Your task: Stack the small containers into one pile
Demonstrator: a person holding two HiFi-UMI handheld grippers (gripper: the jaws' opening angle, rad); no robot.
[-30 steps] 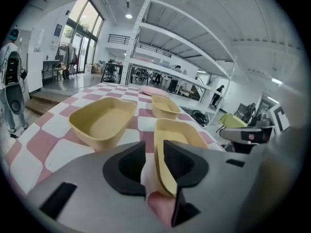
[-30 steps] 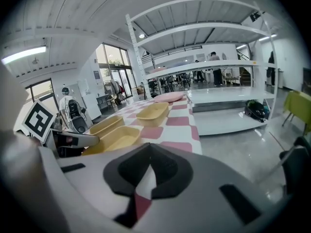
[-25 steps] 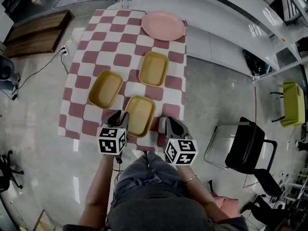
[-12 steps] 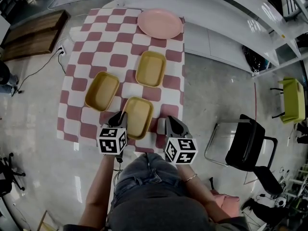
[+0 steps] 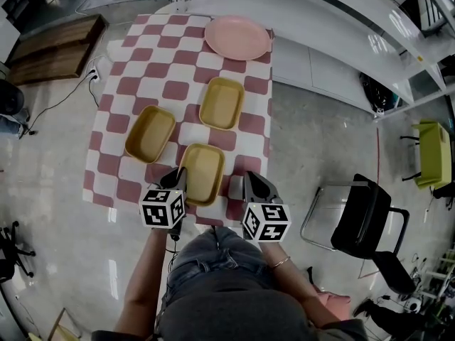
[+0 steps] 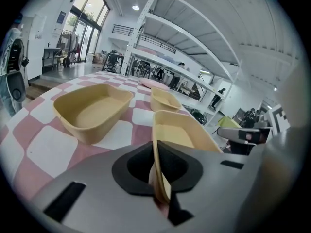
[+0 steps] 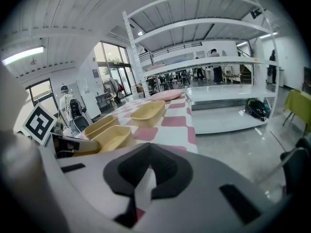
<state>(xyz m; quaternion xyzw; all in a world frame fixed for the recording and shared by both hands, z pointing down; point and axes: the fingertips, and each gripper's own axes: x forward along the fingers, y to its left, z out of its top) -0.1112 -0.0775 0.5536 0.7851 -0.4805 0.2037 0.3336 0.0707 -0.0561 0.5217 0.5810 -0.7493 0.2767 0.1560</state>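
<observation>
Three shallow yellow containers sit apart from one another on a table covered with a red-and-white checkered cloth, none of them stacked. The nearest container lies at the near edge of the table, right in front of the person. A second container sits further back and to the left, and a third container lies beyond the nearest one, towards the far end. A round pink plate rests at the far right corner of the cloth. The left gripper is at the near left end of the nearest container; in the left gripper view its jaws are closed on that container's thin near wall, which stands edge-on between the black pads. The right gripper hovers over the near right part of the table, just beside the nearest container and not touching it. In the right gripper view its jaw tips meet with nothing between them, and only the checkered cloth shows beneath. A black chair stands on the glossy floor well to the right of the table.
</observation>
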